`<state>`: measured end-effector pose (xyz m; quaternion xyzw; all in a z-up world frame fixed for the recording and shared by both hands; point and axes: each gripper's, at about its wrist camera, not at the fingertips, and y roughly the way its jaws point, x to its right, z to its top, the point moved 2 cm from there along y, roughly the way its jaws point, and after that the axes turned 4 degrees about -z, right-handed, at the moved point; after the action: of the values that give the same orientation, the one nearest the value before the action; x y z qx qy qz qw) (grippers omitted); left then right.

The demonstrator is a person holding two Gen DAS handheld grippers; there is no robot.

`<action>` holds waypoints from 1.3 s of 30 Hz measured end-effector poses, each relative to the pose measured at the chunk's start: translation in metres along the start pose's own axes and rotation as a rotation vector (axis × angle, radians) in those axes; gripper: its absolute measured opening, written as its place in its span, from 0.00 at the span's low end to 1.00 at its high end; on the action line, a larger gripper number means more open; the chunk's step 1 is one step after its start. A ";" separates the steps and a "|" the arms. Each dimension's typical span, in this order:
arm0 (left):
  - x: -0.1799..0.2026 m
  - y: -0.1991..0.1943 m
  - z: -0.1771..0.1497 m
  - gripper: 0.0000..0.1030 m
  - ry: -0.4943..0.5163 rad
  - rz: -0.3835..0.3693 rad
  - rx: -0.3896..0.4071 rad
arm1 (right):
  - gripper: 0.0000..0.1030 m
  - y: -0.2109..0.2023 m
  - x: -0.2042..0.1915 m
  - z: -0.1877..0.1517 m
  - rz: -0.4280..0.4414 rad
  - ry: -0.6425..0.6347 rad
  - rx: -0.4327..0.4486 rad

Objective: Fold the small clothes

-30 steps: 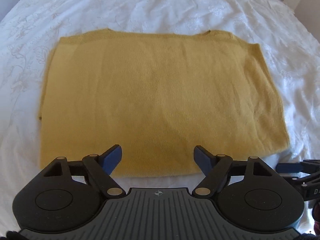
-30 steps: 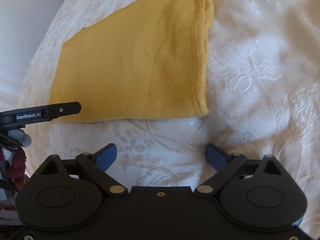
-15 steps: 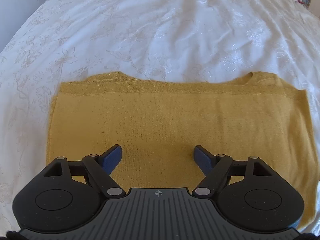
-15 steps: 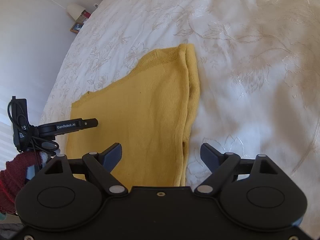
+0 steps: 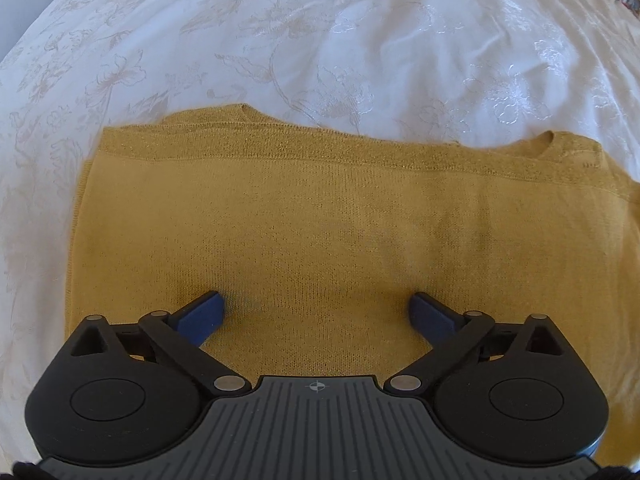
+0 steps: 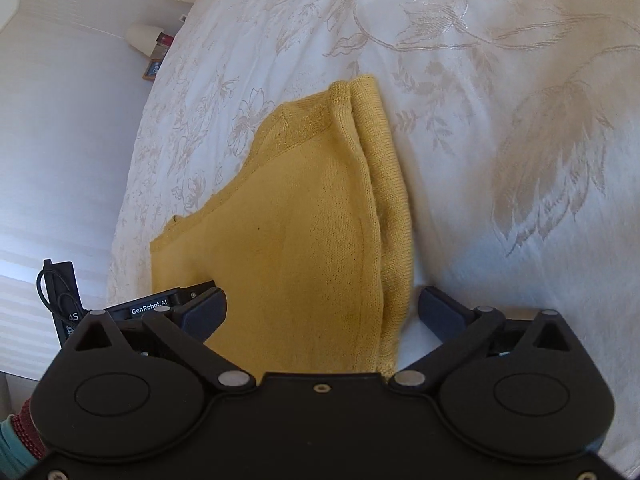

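A mustard-yellow knit garment (image 5: 304, 224) lies folded flat on the white bedspread (image 5: 360, 40). In the left wrist view my left gripper (image 5: 318, 310) is open, low over the garment's near part, both blue fingers over the cloth. In the right wrist view the same garment (image 6: 304, 240) runs away from me, with its layered right edge (image 6: 394, 220) showing. My right gripper (image 6: 322, 308) is open and straddles that edge: left finger over the cloth, right finger over the bedspread. The left gripper's body (image 6: 160, 304) shows at the left.
The embroidered white bedspread (image 6: 500, 120) surrounds the garment on all sides. Beyond the bed's left edge in the right wrist view stand a white cup and small boxes (image 6: 152, 46) by a white wall.
Both grippers have moved forward and down onto the garment. The left went from the near hem to over the cloth; the right went from the bare bedspread to the garment's right edge. Both stayed open.
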<state>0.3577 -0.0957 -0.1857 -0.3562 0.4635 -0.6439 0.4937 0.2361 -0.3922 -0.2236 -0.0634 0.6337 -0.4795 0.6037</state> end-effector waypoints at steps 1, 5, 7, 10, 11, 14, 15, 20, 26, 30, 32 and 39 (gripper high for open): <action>0.001 0.000 0.000 1.00 0.003 0.001 0.000 | 1.00 0.000 0.001 0.001 0.007 0.003 0.000; 0.004 0.001 -0.001 1.00 0.002 0.001 0.002 | 1.00 0.001 0.004 0.001 0.025 0.016 0.014; 0.004 0.001 -0.001 1.00 0.004 0.000 0.003 | 1.00 0.001 0.004 0.001 0.027 0.019 0.021; 0.003 0.001 -0.001 1.00 0.004 -0.008 0.005 | 1.00 0.000 0.005 0.000 0.025 0.010 0.025; 0.002 0.000 -0.001 1.00 0.003 -0.013 0.005 | 1.00 -0.001 0.006 0.000 0.023 0.005 0.026; -0.001 -0.012 -0.001 0.92 0.002 -0.025 0.027 | 1.00 0.000 0.002 0.001 0.009 0.003 0.011; -0.002 -0.018 -0.002 0.85 0.001 -0.027 0.040 | 0.99 0.001 0.000 0.002 -0.004 0.003 0.004; -0.018 -0.060 -0.020 0.81 0.014 -0.024 0.100 | 0.36 -0.001 -0.016 0.005 -0.128 -0.046 -0.022; -0.062 -0.096 -0.044 0.81 -0.003 -0.032 0.104 | 0.27 -0.006 -0.051 0.001 -0.195 -0.074 0.020; -0.095 -0.109 -0.055 0.81 -0.029 -0.036 0.110 | 0.26 -0.011 -0.091 -0.002 -0.202 -0.114 0.051; -0.110 -0.115 -0.062 0.81 -0.036 -0.035 0.118 | 0.26 -0.010 -0.115 -0.003 -0.196 -0.134 0.060; -0.148 -0.120 -0.070 0.81 -0.030 -0.070 0.127 | 0.25 0.023 -0.204 -0.012 -0.137 -0.213 0.045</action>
<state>0.2947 0.0743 -0.0940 -0.3497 0.4015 -0.6834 0.4994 0.2911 -0.2395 -0.0981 -0.1434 0.5493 -0.5242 0.6347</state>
